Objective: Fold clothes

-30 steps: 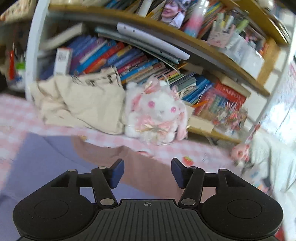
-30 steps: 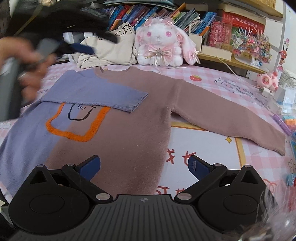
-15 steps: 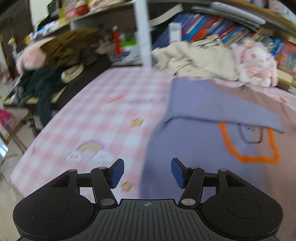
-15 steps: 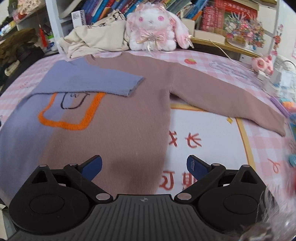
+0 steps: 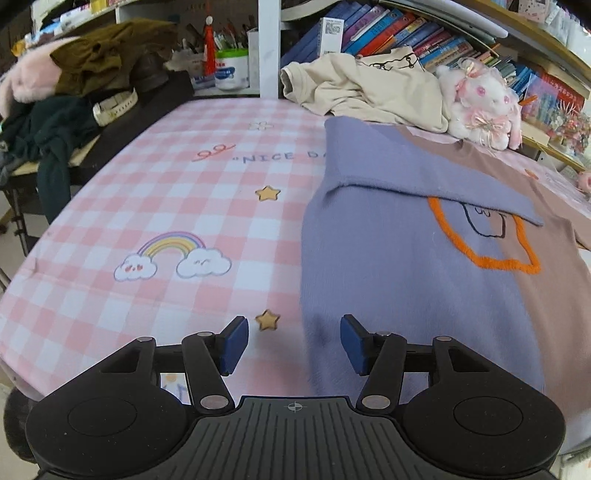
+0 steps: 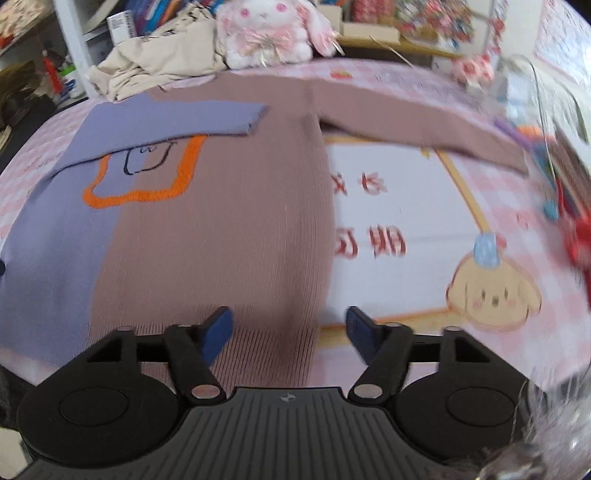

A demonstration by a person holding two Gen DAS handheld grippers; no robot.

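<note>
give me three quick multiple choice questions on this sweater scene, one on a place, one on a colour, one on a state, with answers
1. Where does the plush rabbit sit?
A. beyond the sweater's collar end
B. on the brown sleeve
C. under the table

2. What colour is the outline stitched on the sweater?
A. green
B. orange
C. white

3. How does the purple sleeve lie?
A. stretched out sideways
B. rolled into a ball
C. folded across the chest

Answers:
1 A, it sits past the collar by the beige garment.
2 B, orange thread shows in both views.
3 C, it crosses the body; the brown sleeve stays spread out.
</note>
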